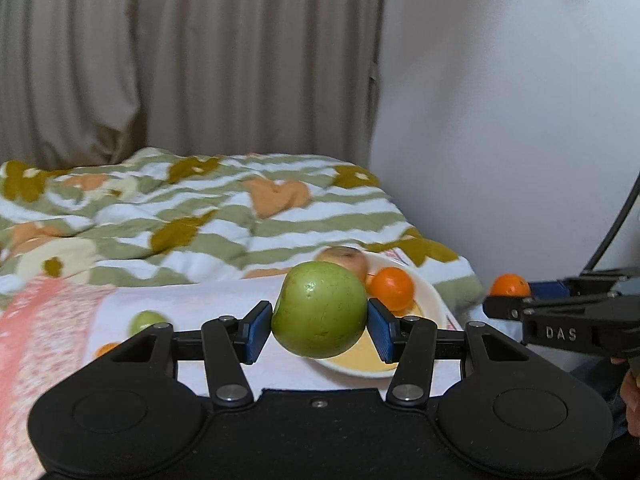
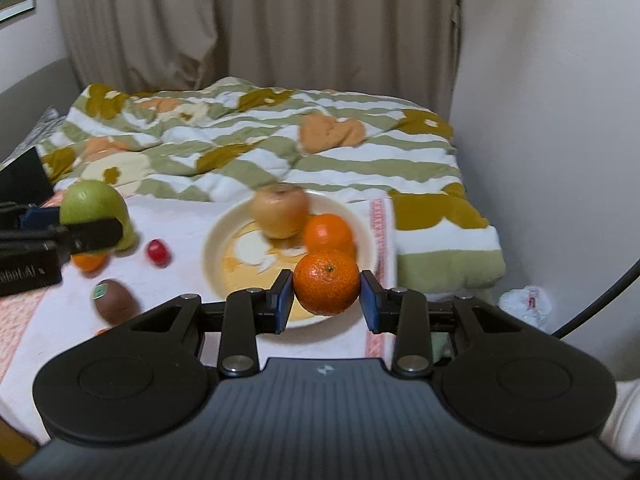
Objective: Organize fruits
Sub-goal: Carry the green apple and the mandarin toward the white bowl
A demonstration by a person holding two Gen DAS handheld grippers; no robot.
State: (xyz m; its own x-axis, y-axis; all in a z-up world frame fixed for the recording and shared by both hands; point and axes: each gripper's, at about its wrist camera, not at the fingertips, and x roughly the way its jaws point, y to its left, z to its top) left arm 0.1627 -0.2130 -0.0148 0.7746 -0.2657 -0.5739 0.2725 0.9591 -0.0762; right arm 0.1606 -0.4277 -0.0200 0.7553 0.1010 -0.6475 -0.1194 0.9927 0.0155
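My left gripper (image 1: 320, 330) is shut on a green apple (image 1: 319, 309) and holds it above the white cloth, left of the cream plate (image 1: 434, 306). My right gripper (image 2: 326, 298) is shut on an orange mandarin (image 2: 326, 282) over the plate's (image 2: 212, 240) near rim. The plate holds a yellowish apple (image 2: 280, 210) and another mandarin (image 2: 328, 234). In the right wrist view the left gripper (image 2: 92, 236) with its green apple (image 2: 90, 202) is at the far left. In the left wrist view the right gripper (image 1: 504, 300) with its mandarin (image 1: 510, 285) is at the right.
On the white cloth (image 2: 180, 216) lie a kiwi with a sticker (image 2: 116, 300), a small red fruit (image 2: 158, 251), a mandarin (image 2: 89, 262) and a small green fruit (image 1: 147, 321). A flowered quilt (image 2: 260, 140) lies behind. The wall and the bed's edge are at the right.
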